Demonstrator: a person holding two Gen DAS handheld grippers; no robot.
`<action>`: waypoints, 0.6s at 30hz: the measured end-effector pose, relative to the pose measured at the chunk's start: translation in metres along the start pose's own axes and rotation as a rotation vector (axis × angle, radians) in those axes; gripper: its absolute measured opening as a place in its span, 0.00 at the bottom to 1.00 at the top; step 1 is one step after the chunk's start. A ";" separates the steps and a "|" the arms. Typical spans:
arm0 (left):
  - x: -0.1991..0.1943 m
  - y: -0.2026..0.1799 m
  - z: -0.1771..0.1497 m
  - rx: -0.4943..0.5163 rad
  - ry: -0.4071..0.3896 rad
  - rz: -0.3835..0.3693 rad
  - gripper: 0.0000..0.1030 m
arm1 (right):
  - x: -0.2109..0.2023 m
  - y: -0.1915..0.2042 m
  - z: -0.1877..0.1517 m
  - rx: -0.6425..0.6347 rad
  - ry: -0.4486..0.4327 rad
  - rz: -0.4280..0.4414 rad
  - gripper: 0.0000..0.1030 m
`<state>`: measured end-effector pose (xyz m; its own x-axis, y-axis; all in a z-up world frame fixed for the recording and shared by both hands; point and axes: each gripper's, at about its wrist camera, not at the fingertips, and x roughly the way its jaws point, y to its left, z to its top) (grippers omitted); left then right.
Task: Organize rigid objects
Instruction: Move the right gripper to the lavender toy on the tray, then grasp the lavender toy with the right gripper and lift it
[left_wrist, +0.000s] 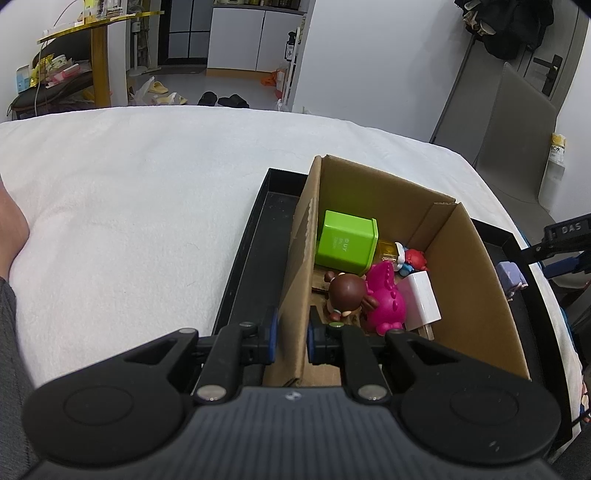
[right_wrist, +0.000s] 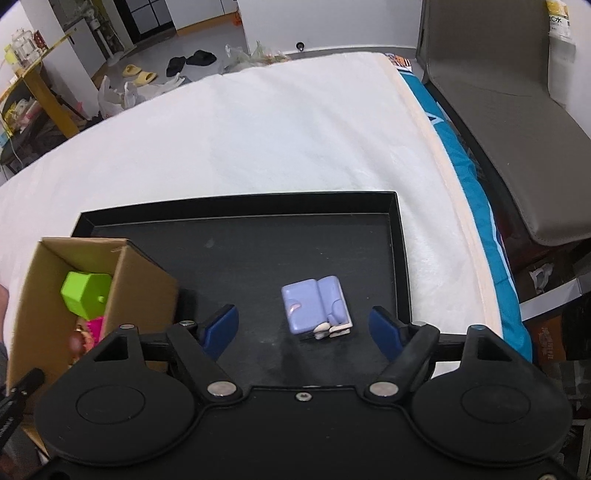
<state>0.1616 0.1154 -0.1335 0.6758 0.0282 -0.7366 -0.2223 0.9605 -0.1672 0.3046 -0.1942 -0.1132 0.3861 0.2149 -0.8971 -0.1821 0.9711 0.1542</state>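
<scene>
Left gripper (left_wrist: 291, 334) in matte black with ribbed grey housing, blue-edged pads, silver pivot screws, right gripper (right_wrist: 303, 328) matching, broad blue fingertips (right_wrist: 221, 326)

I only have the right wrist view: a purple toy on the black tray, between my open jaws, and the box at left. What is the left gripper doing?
Observer: The left gripper is shut on a side wall of the cardboard box, one finger inside, one outside.
Operator: What's in there besides the green cube and the pink toy?
Observer: A brown figure, a white block and a small red-and-blue figure.
Operator: Is there room for the purple toy?
Observer: The pile lies well below the box's rim.
</scene>
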 end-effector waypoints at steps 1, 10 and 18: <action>0.000 0.000 0.000 -0.001 0.001 0.000 0.13 | 0.003 0.000 0.001 -0.002 0.007 0.001 0.72; 0.002 0.002 0.000 -0.002 0.008 0.006 0.13 | 0.027 0.001 0.002 -0.036 0.050 -0.029 0.66; 0.005 0.000 0.000 -0.001 0.015 0.010 0.13 | 0.043 0.004 0.003 -0.056 0.081 -0.062 0.54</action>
<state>0.1647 0.1150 -0.1371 0.6632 0.0337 -0.7477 -0.2298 0.9599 -0.1606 0.3232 -0.1808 -0.1499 0.3241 0.1437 -0.9351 -0.2115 0.9744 0.0764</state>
